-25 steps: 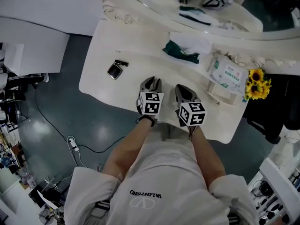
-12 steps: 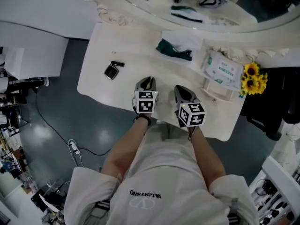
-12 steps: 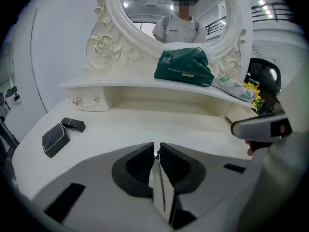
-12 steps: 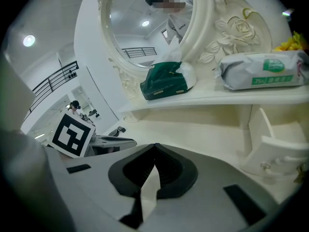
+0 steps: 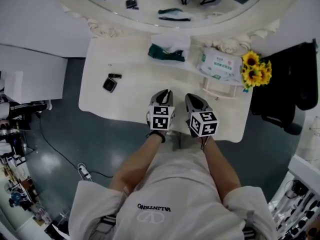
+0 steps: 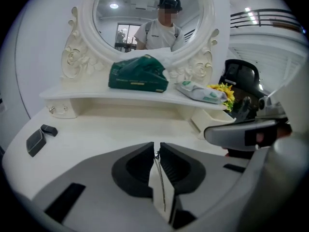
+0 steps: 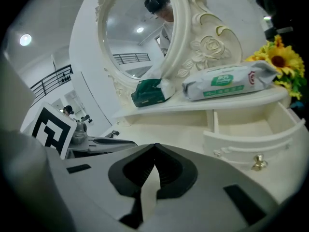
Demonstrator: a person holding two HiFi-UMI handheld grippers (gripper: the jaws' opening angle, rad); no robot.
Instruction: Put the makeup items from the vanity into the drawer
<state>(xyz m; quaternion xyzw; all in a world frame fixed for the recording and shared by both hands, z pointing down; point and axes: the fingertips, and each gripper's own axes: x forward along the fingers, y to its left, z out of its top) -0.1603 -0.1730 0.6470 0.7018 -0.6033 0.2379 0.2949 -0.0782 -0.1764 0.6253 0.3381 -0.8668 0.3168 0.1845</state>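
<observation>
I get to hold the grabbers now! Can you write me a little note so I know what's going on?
Left gripper: shut, empty. Right gripper: shut, empty. Both at the front edge of the vanity.
Black compact and small black item: on the vanity, far left. Drawer: open, on the right, no makeup seen in it.
Done: drawer open. Left: carry both items into the drawer.

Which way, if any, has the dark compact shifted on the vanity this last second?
No. The compact still lies beside the black tube near the vanity's left edge; only the view shifted.
</observation>
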